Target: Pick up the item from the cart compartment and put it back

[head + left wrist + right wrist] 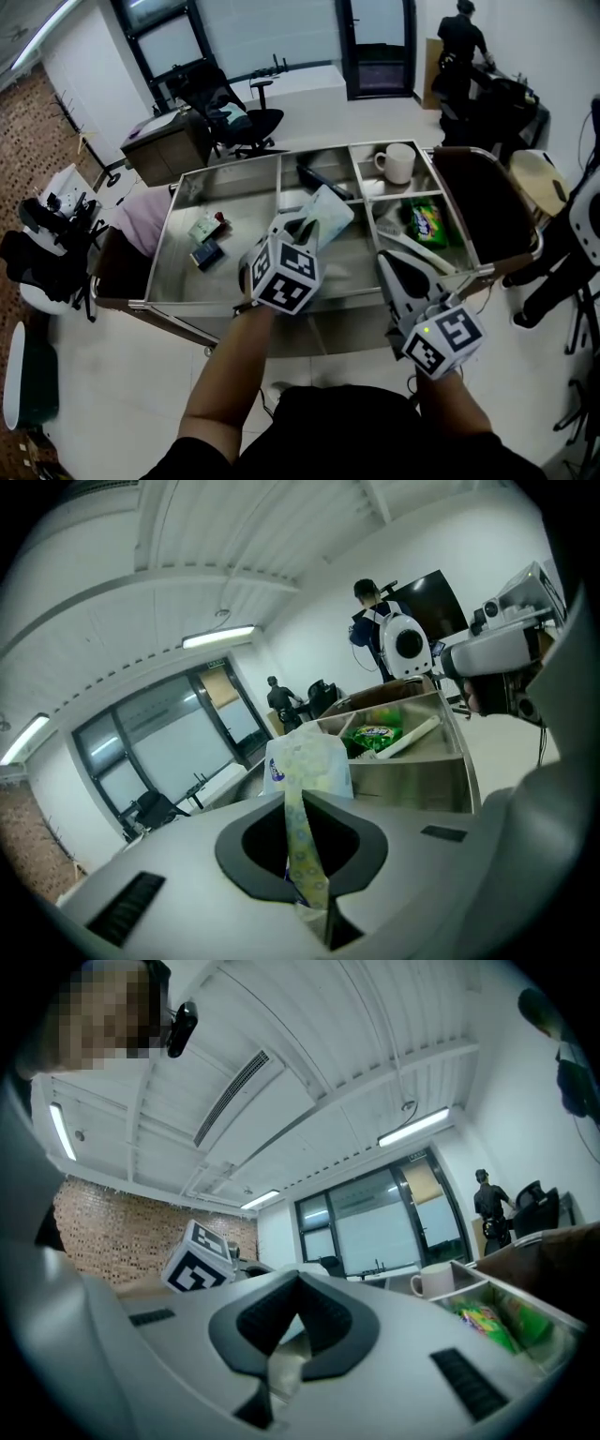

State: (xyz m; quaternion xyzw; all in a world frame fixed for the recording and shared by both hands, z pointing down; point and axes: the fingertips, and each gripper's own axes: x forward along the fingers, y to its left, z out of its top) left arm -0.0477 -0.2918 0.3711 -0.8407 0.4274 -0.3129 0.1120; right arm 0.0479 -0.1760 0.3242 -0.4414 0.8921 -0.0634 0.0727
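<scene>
A steel cart (161, 246) with several compartments stands in front of me. My left gripper (302, 223) hovers over the middle compartment, shut on a pale yellow-green patterned packet (328, 208). In the left gripper view the packet (305, 761) rises upright from between the closed jaws of the left gripper (314, 892), with a purple logo near its top. My right gripper (387, 260) hangs over the cart's front right part, jaws together and holding nothing. In its own view the right gripper (281, 1372) is tilted up toward the ceiling.
A white mug (397, 161) sits in the far right compartment and a green snack bag (427, 222) in the one nearer. Small packets (204, 241) lie in the left compartment. A black office chair (234, 112) and a person (459, 42) are behind the cart.
</scene>
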